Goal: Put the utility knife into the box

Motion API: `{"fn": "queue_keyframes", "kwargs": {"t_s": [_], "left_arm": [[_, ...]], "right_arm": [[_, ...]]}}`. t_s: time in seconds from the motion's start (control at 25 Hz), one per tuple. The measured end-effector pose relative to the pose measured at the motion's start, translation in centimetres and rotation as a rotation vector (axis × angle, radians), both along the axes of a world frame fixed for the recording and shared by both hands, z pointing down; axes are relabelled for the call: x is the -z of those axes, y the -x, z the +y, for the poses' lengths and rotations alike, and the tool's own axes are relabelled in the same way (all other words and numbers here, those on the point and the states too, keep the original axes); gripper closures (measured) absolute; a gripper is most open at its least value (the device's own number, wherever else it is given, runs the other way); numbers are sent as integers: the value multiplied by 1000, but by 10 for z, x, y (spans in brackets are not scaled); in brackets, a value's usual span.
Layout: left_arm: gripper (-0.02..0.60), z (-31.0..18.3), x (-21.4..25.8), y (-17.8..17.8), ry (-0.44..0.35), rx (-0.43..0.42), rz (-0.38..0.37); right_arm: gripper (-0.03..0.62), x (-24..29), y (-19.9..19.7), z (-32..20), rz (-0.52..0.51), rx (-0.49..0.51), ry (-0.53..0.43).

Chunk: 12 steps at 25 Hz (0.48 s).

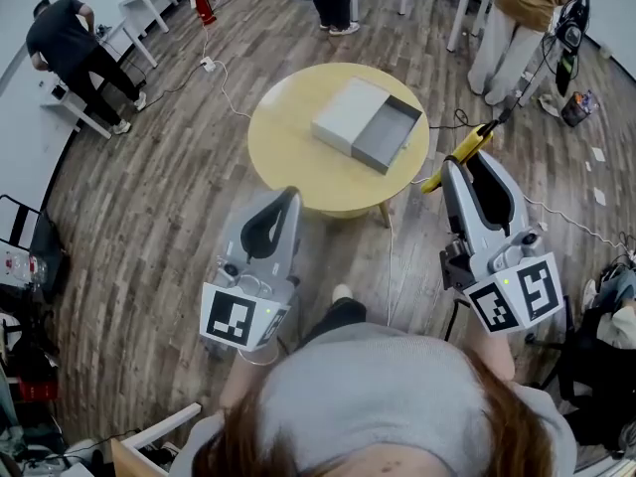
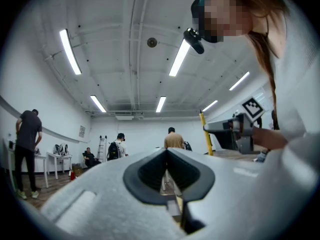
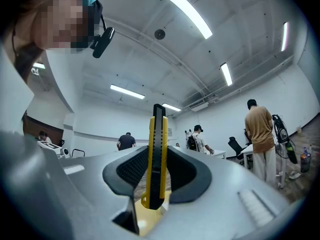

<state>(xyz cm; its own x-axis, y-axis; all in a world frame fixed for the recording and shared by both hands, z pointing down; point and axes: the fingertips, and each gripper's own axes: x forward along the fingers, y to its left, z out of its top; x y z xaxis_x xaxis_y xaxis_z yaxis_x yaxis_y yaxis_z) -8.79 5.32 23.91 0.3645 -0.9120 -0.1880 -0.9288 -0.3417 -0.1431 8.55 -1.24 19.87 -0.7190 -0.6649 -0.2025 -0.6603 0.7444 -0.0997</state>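
Observation:
In the head view, my right gripper (image 1: 459,167) is shut on the yellow-and-black utility knife (image 1: 464,149), to the right of the round table, at its edge. The knife points up and away from the jaws. In the right gripper view the knife (image 3: 157,154) stands upright, clamped between the dark pads, and my right gripper (image 3: 157,149) aims at the ceiling. The open grey box (image 1: 383,137) with its white lid beside it lies on the yellow table (image 1: 288,157). My left gripper (image 1: 290,195) hovers at the table's near edge; its jaws (image 2: 167,151) are shut with nothing in them.
A person in black (image 1: 70,43) bends over white desks at the far left. A person in a tan shirt (image 1: 527,8) stands by a white desk at the top right. White cables (image 1: 224,92) run across the wooden floor toward the table.

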Motion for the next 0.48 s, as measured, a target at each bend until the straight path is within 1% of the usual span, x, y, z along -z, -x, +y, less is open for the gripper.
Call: {"fn": "queue_keyframes", "kwargs": {"t_s": [0.24, 0.36, 0.48], "left_arm": [[578, -45, 0, 31, 1, -38, -9], [578, -60, 0, 37, 2, -60, -13], [578, -76, -1, 36, 5, -83, -5]], "right_arm": [[473, -3, 32, -39, -9, -25, 12], [473, -7, 40, -50, -6, -42, 19], [473, -12, 42, -63, 4, -53, 38]]}}
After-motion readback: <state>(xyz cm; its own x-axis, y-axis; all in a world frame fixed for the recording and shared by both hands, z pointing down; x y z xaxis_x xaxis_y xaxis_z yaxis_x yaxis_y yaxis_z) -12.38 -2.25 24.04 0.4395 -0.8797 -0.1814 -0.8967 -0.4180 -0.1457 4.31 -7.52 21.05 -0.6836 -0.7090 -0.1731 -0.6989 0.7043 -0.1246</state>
